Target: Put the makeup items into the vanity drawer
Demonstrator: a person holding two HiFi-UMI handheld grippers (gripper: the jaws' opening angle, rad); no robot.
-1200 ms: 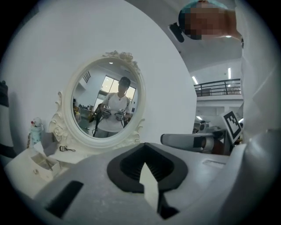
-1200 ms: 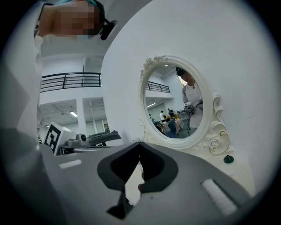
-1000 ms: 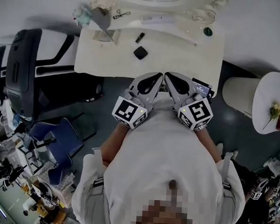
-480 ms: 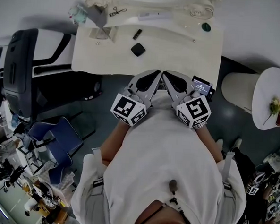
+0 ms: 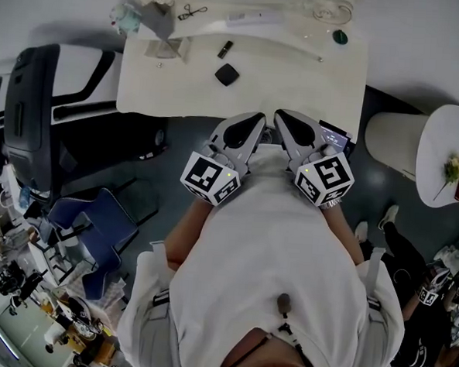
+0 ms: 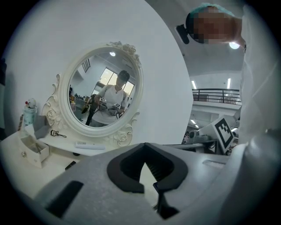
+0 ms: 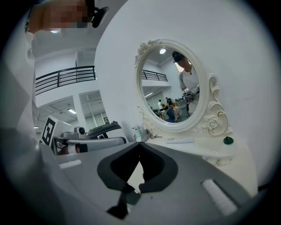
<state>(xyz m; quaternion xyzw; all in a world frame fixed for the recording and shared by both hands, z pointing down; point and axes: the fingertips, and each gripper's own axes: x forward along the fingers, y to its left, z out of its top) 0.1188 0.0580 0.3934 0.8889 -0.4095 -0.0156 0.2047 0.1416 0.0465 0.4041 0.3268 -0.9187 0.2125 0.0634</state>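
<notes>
On the white vanity top (image 5: 297, 90) lie a black square compact (image 5: 227, 74), a black lipstick (image 5: 224, 49), an eyelash curler (image 5: 191, 14), a white tube (image 5: 255, 17) and a green knob-like piece (image 5: 341, 37). A small white drawer box (image 5: 166, 49) stands at the back left. My left gripper (image 5: 258, 125) and right gripper (image 5: 283, 118) are side by side near the vanity's front edge, close to the person's chest. Both are shut and hold nothing. The left gripper (image 6: 145, 147) faces the oval mirror (image 6: 105, 94). The right gripper (image 7: 139, 147) faces it too.
A dark tablet-like device (image 5: 333, 137) sits at the vanity's front right corner. A black machine (image 5: 32, 112) and a blue chair (image 5: 94, 236) stand to the left. A white cylinder stool (image 5: 390, 150) and a round white table with flowers (image 5: 448, 161) are on the right.
The head view has drifted a little, so the vanity sits slightly higher in the picture. Both grippers stay shut, side by side, in nearly the same spot.
</notes>
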